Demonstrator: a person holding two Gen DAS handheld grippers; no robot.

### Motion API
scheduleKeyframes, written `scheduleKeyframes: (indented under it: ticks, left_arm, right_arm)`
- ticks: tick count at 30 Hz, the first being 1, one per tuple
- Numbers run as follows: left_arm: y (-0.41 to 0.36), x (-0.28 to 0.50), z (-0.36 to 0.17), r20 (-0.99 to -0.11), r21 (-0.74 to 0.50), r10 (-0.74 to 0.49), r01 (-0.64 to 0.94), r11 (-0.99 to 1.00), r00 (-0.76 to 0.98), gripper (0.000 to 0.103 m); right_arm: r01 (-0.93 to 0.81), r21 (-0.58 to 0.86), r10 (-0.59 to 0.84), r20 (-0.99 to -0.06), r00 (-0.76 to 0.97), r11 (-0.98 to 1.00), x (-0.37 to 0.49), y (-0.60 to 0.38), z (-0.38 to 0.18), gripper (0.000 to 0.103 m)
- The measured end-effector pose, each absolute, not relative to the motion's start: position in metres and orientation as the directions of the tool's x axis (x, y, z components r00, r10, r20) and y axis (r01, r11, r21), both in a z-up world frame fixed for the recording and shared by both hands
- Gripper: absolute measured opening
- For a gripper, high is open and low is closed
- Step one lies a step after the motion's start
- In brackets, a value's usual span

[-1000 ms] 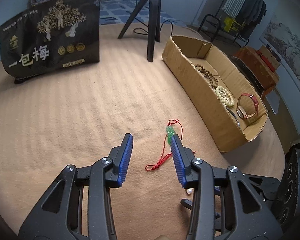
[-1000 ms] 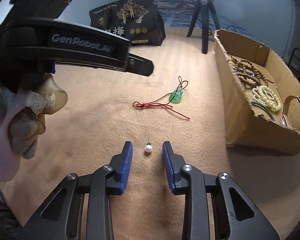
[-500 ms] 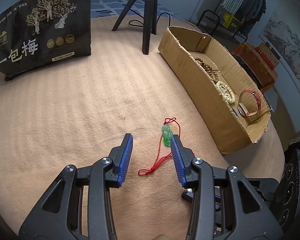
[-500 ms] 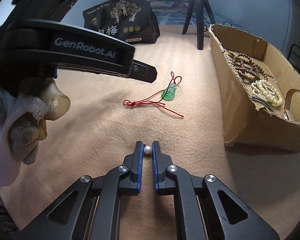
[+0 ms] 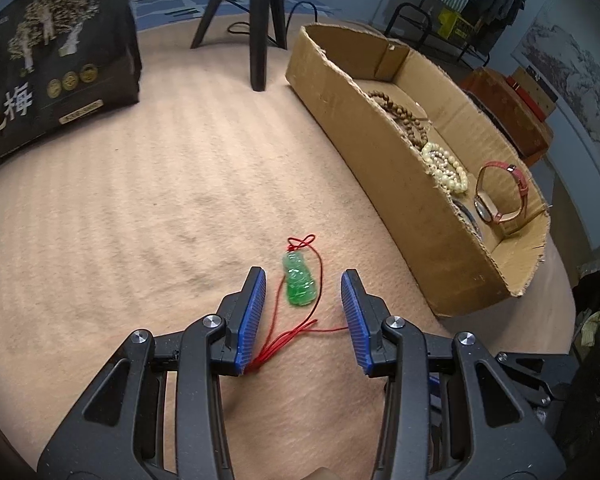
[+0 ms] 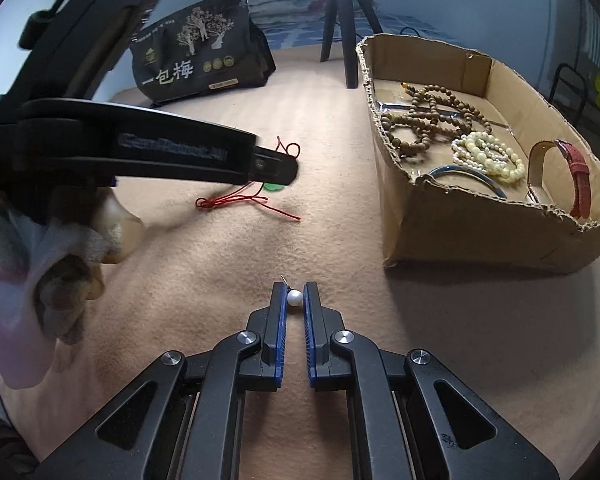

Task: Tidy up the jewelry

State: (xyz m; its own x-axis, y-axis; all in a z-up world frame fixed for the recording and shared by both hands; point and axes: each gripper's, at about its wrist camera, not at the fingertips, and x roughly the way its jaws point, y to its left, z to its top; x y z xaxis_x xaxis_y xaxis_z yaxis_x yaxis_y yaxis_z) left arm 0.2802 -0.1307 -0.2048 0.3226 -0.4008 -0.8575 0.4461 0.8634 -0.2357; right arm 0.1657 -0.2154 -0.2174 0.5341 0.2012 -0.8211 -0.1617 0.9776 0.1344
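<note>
the right gripper [image 6: 296, 298] has its blue-padded jaws pinched on a small round white pearl earring [image 6: 294, 298], its thin post poking out just past the left pad. the left gripper [image 5: 303, 292] has its jaws spread wide, with a green carved jade pendant [image 5: 299, 279] lying between the tips on the tan fuzzy cloth [image 5: 140, 208]; its red cord [image 5: 296, 330] trails back against the left pad. ahead and right of both jaws stands an open brown cardboard box [image 6: 452, 220] holding brown wooden bead strands [image 6: 424, 120], a pale yellow bead bracelet [image 6: 488, 154] and a red-strapped watch [image 6: 576, 172].
</note>
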Motion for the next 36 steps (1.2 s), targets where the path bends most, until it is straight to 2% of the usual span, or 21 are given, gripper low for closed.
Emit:
scheduleKeyframes:
  ticks: [5,7,8,18,36]
  left_arm:
    - [-0.142,0.283,-0.212,-0.87,-0.184,-0.356,0.444,0.877,0.343,0.04]
    - [-0.143,0.284,-0.213,-0.871,-0.146,-0.326,0.439,0.886,0.367,0.019]
    - [-0.143,0.284,-0.215,-0.871,-0.138,-0.319,0.437,0.889,0.373,0.014]
    - [-0.121,0.28,-0.204,-0.852,-0.145,-0.316,0.392,0.909,0.418,0.014]
    - [-0.076,0.255,-0.104,-0.709,-0.241,-0.412,0.352,0.904,0.572,0.014]
  right_arm:
    - [-0.164,0.124,0.194,-0.822,0.536,0.979,0.164,-0.215,-0.217,0.006]
    - [-0.164,0.123,0.193,-0.822,0.536,0.979,0.164,-0.214,-0.217,0.006]
    - [-0.165,0.12,0.191,-0.822,0.536,0.979,0.165,-0.214,-0.217,0.006]
    - [-0.169,0.116,0.191,-0.814,0.549,0.979,0.163,-0.213,-0.207,0.006]
    - [-0.184,0.145,0.231,-0.724,0.65,0.972,0.149,-0.232,-0.123,0.006]
